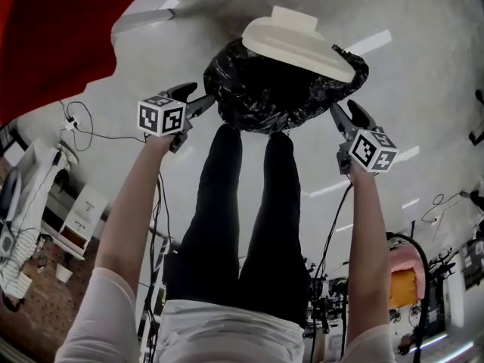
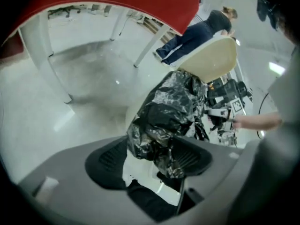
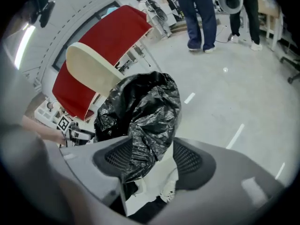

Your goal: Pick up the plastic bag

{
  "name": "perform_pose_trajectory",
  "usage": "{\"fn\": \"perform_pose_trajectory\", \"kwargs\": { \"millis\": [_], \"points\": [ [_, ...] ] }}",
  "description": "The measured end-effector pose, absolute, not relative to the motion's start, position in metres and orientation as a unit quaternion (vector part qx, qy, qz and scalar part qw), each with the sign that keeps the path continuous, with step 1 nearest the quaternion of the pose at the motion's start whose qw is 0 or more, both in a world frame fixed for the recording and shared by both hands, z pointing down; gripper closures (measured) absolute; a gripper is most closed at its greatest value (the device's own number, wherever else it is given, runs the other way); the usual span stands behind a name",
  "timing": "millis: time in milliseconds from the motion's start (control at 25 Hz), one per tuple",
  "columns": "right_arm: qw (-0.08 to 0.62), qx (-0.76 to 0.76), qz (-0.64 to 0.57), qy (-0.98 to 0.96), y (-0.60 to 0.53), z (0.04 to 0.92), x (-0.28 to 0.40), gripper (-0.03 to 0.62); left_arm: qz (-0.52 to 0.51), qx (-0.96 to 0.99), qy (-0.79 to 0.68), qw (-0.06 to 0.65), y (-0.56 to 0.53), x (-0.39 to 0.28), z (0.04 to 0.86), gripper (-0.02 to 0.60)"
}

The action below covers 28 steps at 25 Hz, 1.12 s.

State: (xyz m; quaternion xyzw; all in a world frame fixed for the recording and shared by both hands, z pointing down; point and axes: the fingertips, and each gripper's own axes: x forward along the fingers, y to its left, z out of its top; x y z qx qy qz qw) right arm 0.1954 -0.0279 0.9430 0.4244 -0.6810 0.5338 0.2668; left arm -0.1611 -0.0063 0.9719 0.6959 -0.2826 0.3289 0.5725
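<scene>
A crumpled black plastic bag bulges out of a bin under a cream lid, just past my feet. My left gripper sits at the bag's left edge and my right gripper at its right edge. In the left gripper view the bag hangs down between the wide-apart pads of the left gripper, which do not press on it. Likewise in the right gripper view, a fold of the bag lies inside the open right gripper. Something white shows under the bag.
A large red object on white legs stands to the left of the bin. My own black-clad legs run up to the bag. Cables lie on the pale floor. People stand further off.
</scene>
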Motion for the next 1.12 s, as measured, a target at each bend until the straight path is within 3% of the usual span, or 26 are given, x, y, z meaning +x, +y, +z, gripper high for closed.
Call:
{"fn": "perform_pose_trajectory", "kwargs": {
  "millis": [120, 200, 320, 360, 480, 560, 680, 1120],
  "points": [
    [0.232, 0.428, 0.564, -0.667, -0.034, 0.96, 0.194, 0.275, 0.291, 0.674, -0.287, 0.616, -0.009, -0.161, 0.992, 0.248],
    [0.213, 0.419, 0.578, -0.667, -0.035, 0.966, 0.187, 0.267, 0.264, 0.662, -0.273, 0.646, -0.007, -0.152, 1.001, 0.216],
    [0.194, 0.394, 0.594, -0.674, -0.035, 0.971, 0.172, 0.274, 0.241, 0.656, -0.251, 0.67, -0.006, -0.136, 1.01, 0.221],
    [0.192, 0.388, 0.595, -0.677, -0.036, 0.972, 0.168, 0.318, 0.239, 0.657, -0.253, 0.669, -0.008, -0.132, 1.012, 0.249],
    [0.2, 0.383, 0.581, -0.69, -0.039, 0.971, 0.162, 0.479, 0.245, 0.664, -0.269, 0.653, -0.016, -0.127, 1.014, 0.461],
    [0.214, 0.377, 0.568, -0.699, -0.038, 0.968, 0.157, 0.541, 0.252, 0.669, -0.278, 0.642, -0.016, -0.128, 1.012, 0.569],
    [0.234, 0.369, 0.557, -0.706, -0.034, 0.96, 0.151, 0.585, 0.258, 0.673, -0.289, 0.63, -0.016, -0.134, 1.001, 0.575],
    [0.26, 0.374, 0.52, -0.723, -0.026, 0.867, 0.151, 0.588, 0.31, 0.722, -0.308, 0.536, -0.014, -0.148, 0.887, 0.577]
  ]
}}
